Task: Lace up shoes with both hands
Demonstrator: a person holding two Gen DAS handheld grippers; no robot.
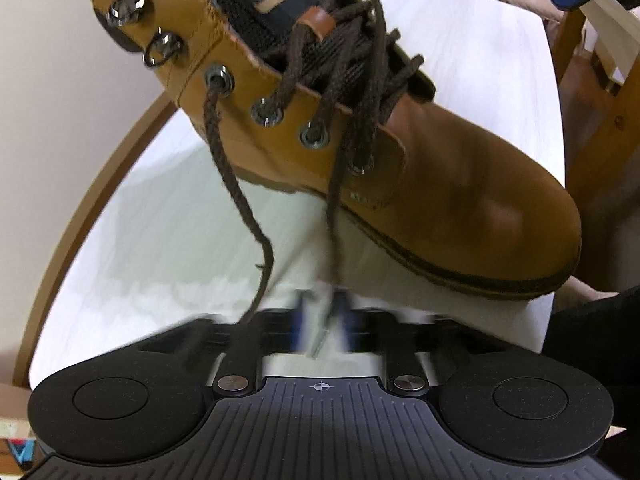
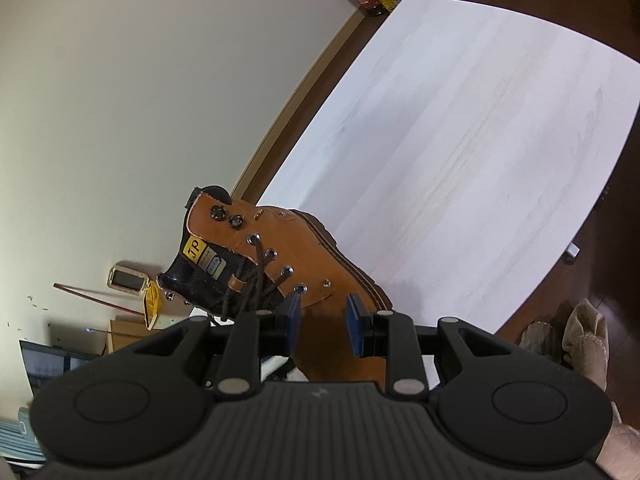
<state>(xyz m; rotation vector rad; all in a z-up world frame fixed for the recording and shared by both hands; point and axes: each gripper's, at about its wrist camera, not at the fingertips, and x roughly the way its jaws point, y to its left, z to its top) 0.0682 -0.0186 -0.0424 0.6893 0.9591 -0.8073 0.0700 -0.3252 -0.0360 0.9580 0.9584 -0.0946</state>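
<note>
We find the tan leather work boot (image 1: 400,184) standing on the white table (image 1: 160,240), near its edge, toe toward the right in the left wrist view. Its dark brown lace (image 1: 240,184) already runs criss-cross through the lower round eyelets (image 1: 316,136); the two metal speed hooks (image 1: 128,4) near the collar are bare, and no knot or bow shows. So we judge the lacing roughly halfway: the hooks and the tying are left.

Two free strands hang down from the boot toward us. The left claw (image 1: 326,320) sits just below and in front of the boot's side, its jaws drawn nearly together (the fingertips are smeared by motion blur). The right-hand strand (image 1: 334,220) runs straight down into the pinch, and we judge the left claw has hold of it, though the blur hides the contact itself. The other strand, coming from the upper eyelet (image 1: 218,78), drapes loosely over the claw's left side, not gripped.

The right claw (image 2: 322,320) stands about half open with nothing between its blue pads (image 2: 354,324). In its own view it hovers over the boot's toe end, with the vamp showing in the gap; the eyelet row lies just up and left of it, and we cannot tell whether the pads touch the leather.
</note>
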